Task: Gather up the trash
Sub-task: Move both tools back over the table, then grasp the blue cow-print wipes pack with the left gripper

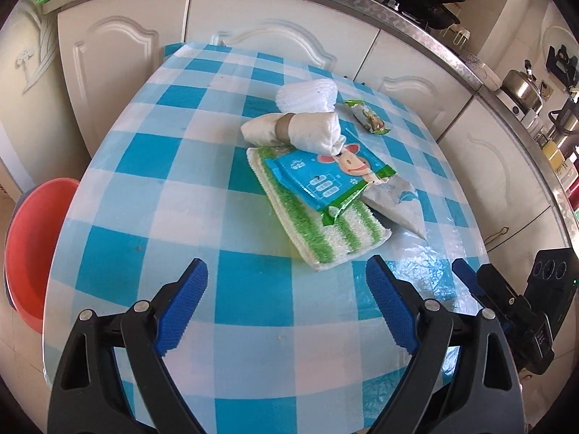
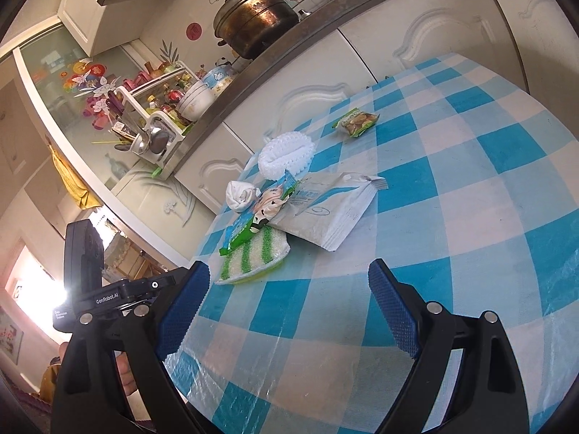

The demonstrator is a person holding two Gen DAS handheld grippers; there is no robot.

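At the centre of the left wrist frame, on the blue-and-white checked table (image 1: 152, 195), lies the pile to be sorted: a blue-and-green wet-wipe packet (image 1: 327, 177) printed with a cartoon animal rests across a green-and-white striped cloth (image 1: 325, 231), its right end overlapping a flat grey-white pouch (image 1: 401, 202). Above it sit a rolled white cloth with a brown band (image 1: 293, 130) and a white scrubbing pad (image 1: 307, 96), touching one another. A small green snack wrapper (image 1: 367, 115) lies apart, up and right of the pile. Judgement on risk: the packet is thin and glossy and lies directly on the striped cloth, so a low pinch could catch the cloth's pile along with it and drag the cloth, or the film could slide from the pads. The wrapper is slight and flat; fingers closing above it may miss, or push it toward the table's far edge. Which items count as trash is not certain from these views; the cloths and pad look like cleaning goods and could be taken in error. Left gripper (image 1: 286, 307) is released, jaws wide, nothing between them, poised short of the striped cloth. Right gripper (image 2: 289, 314) likewise stands spread and empty near the table's front. An orange basin (image 1: 32, 256) sits at the left edge, off the table; whether it is the receptacle cannot be told.
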